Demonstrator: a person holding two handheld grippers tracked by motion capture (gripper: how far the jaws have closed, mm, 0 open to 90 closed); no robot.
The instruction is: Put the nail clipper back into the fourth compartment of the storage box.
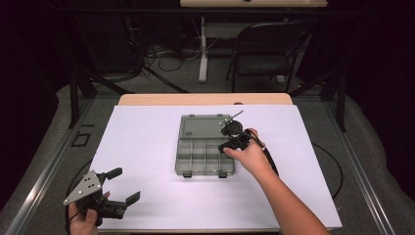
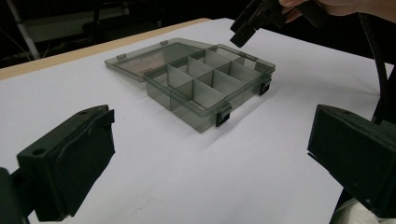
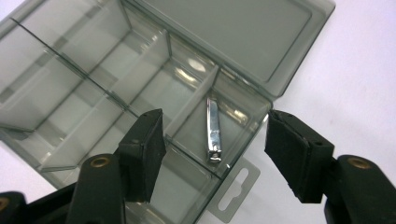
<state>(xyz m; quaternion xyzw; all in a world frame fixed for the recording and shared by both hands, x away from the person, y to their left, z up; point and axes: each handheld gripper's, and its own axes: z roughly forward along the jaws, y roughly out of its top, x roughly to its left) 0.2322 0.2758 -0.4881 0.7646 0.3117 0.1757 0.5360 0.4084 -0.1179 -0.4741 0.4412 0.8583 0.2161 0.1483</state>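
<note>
Clipper (image 3: 213, 132) lies in box (image 1: 204, 147) corner compartment; right gripper (image 3: 215, 156) hovers above, jaws released; left gripper (image 1: 117, 188) released, well apart.

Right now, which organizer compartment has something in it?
The end compartment beside the lid hinge, between the right gripper's open jaws: it holds a nail clipper. The other visible compartments of the organizer box are empty.

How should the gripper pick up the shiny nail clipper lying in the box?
Probably by its long thin sides, near the middle, coming straight down from above. The nail clipper lies flat in a corner compartment of the open box, so the walls block any sideways approach. The right gripper hangs above it with jaws wide open; they should close across its narrow width, not its length.
</note>
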